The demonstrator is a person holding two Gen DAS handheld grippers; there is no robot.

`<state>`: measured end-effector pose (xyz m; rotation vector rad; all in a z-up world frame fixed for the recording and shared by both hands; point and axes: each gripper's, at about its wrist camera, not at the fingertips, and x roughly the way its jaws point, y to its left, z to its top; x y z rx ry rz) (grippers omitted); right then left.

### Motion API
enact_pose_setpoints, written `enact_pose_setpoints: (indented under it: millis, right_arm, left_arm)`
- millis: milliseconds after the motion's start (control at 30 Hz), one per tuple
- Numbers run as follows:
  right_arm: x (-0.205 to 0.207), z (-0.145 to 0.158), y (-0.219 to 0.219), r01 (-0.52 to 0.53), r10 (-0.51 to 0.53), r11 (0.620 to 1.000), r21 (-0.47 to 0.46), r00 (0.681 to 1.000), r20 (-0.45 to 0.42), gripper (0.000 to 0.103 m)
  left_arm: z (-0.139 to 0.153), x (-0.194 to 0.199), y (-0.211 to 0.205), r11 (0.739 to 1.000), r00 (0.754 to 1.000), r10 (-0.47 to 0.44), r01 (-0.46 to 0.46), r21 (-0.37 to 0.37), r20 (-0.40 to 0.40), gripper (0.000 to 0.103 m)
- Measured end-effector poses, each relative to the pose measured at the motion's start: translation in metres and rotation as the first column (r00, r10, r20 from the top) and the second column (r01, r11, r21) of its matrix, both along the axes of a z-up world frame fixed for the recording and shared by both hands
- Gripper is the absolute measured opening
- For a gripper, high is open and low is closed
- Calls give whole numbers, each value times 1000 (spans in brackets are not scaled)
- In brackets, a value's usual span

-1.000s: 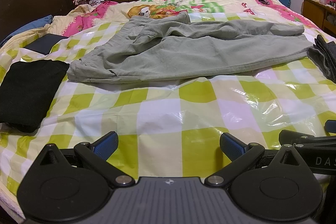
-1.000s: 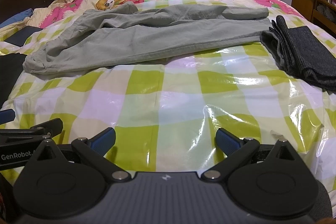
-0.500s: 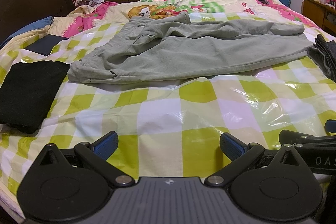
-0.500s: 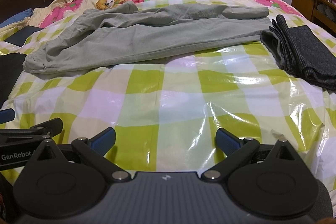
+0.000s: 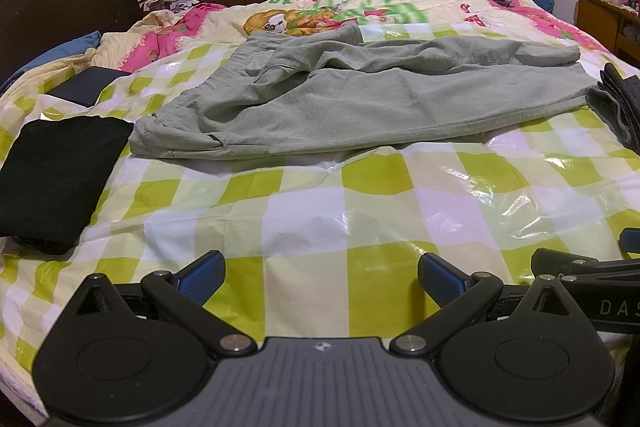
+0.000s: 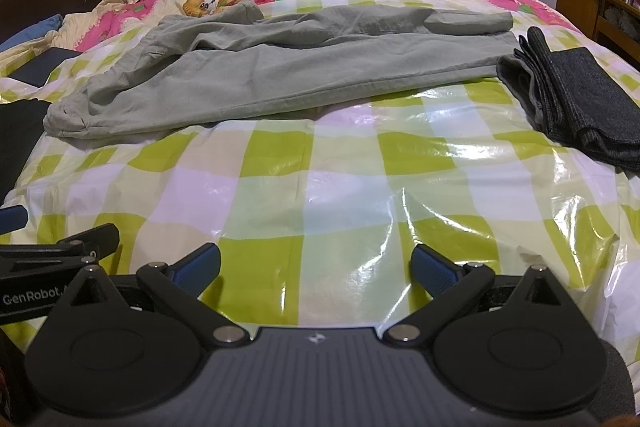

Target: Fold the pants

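Observation:
Grey-green pants (image 5: 352, 95) lie spread across the bed on a green-checked plastic sheet (image 5: 304, 203), waistband to the left, legs running right, the far leg rumpled. They also show in the right wrist view (image 6: 280, 67). My left gripper (image 5: 320, 277) is open and empty, low near the bed's front edge, well short of the pants. My right gripper (image 6: 316, 269) is open and empty, beside the left one. Each gripper shows at the edge of the other's view.
A folded black garment (image 5: 56, 179) lies left of the pants. A folded dark grey garment (image 6: 576, 95) lies at the right by the pant cuffs. A dark flat object (image 5: 86, 87) and a colourful quilt (image 5: 360, 7) lie behind. A wooden cabinet (image 6: 592, 3) stands at the right.

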<state>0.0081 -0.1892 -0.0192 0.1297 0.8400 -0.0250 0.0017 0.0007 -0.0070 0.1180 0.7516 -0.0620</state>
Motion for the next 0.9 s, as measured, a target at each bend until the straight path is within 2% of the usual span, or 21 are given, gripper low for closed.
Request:
enact_pose_setpoints:
  millis: [900]
  right_arm:
    - [0, -1, 0, 0, 0, 1000, 0, 1000, -2, 101]
  left_arm:
    - [0, 0, 0, 1000, 1000, -1, 1, 3, 0, 103]
